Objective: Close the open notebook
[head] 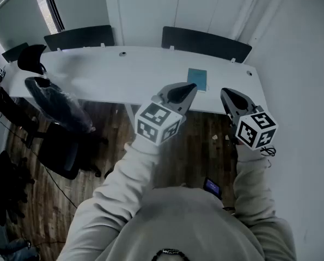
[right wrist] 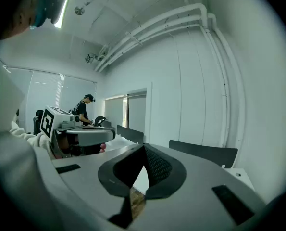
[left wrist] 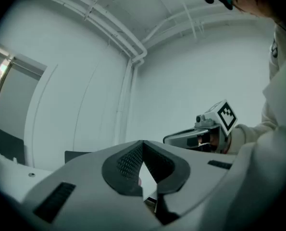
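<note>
So here's the setup: the notebook (head: pixel 197 79) is a small teal thing lying flat on the white desk (head: pixel 123 72), over toward its right end and near the front edge. From up here it reads as one plain rectangle, so I honestly can't tell if it's lying open or already shut.

Both arms are held out short of the desk, over the wooden floor (head: pixel 194 145). The left hand-held gripper (head: pixel 188 87) has its jaws pressed together at the tips with nothing in them, and its own camera shows only wall and desk past the pads. The right hand-held gripper (head: pixel 225 93) is the same: fully closed and empty.

The bit that matters is that the notebook sits at about 1 o'clock from the left tip and roughly 11 o'clock from the right tip, so it's ahead and between the two. Its long side runs 12 to 6, pointing away from the person. In the head view the left tip looks nearer, almost under the notebook's front edge, but depth is hard to judge. My guess is that both need to go forward first.
</note>
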Demonstrator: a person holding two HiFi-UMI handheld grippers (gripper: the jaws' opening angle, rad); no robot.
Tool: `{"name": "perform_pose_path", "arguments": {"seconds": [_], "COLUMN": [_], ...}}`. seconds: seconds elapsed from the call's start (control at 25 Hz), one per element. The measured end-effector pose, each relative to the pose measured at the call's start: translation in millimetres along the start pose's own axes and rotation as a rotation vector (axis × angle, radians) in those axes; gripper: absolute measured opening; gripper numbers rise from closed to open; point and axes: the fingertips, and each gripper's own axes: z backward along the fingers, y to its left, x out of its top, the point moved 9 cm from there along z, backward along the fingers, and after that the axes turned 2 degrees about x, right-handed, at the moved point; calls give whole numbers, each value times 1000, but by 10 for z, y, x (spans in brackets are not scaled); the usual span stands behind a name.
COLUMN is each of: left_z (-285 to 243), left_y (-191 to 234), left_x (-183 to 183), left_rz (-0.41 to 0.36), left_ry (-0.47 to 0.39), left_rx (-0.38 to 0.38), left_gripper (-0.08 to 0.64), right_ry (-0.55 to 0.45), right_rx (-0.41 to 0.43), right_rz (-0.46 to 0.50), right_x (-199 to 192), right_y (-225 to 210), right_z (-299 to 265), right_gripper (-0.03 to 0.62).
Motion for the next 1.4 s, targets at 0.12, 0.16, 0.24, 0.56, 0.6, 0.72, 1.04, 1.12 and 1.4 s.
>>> {"name": "perform_pose_path", "arguments": {"seconds": [0.12,0.16,0.24,0.56,0.6,0.72,1.04,1.12,1.4], "left_z": [-52,-67,-69,-82,-127,-293,-788,-917,-1174], "left_y": [-10,-15,-30,69,37,-59,-263,-325,-551], "left_x": [-52,-61,-74,-329,-384,-517,-604,-616,-560], "left_rz": [-28,-30,-16,25,34,31,33,38,-42], "left_ry": [14,12,-14,-76,-66,-25,10,26,-47], "left_rx": [1,-8,-28,67,52,41,35,41,15], "left_gripper": [-5,-5,-5,-5,-3,-5,-5,-5,-5], "right_ry": [1,0,3,-16,-16,-15,-11,-9,-96], "right_rx": [11,13,-6,-65,-56,-33,14,9,107], "right_rz": [-20,-27,-17,8,4,0,-74,-94,-231], "right_x": [-63,-82,-134,-495,-524,-565,-773,-817,-854], "right_y": [-67,-89,-130,-495,-511,-560,-979,-1139,-1447], "right_z": [-16,-16,9,267,269,271,441,473,545], "right_gripper": [18,18,18,18,18,18,18,18,18]}}
